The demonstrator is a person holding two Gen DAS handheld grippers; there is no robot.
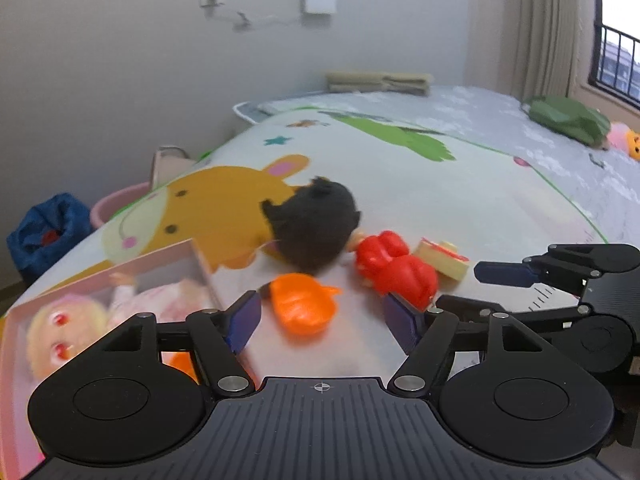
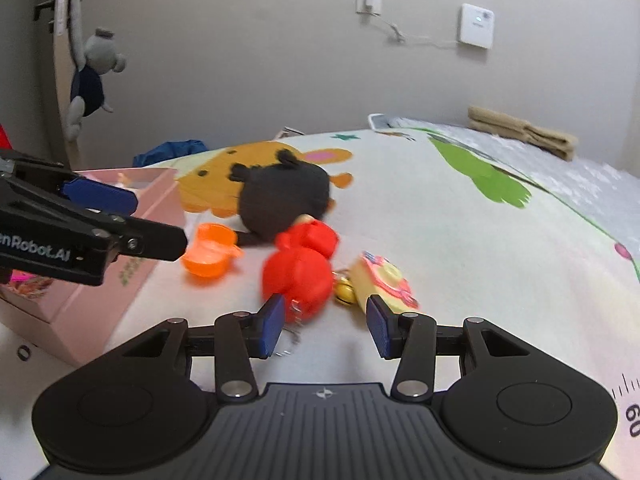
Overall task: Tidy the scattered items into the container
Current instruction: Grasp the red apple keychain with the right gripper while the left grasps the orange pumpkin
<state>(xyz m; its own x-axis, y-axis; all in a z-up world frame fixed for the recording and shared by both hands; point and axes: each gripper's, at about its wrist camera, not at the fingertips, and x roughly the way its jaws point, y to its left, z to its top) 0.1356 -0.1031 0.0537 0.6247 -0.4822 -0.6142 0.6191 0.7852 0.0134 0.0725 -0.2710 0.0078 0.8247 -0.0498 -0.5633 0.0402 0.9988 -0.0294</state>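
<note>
Both jaws wide, empty — pink box [image 2: 120, 240] left; orange cup [image 2: 210, 250], red toy [image 2: 300, 272], black plush [image 2: 286, 196] ahead

A bed [image 2: 460, 240] under a cartoon-print sheet fills mid-frame, carrying a pink box [image 2: 100, 280] at left, an orange cup [image 2: 210, 254], black plush [image 2: 286, 196], red toy [image 2: 300, 268], and yellow toy [image 2: 384, 284] at centre.

My black left gripper [image 2: 80, 216] reads "nRobot.AI" in white letters; the white play mat [image 2: 634, 416] beside its ruler marks shows "60".
</note>
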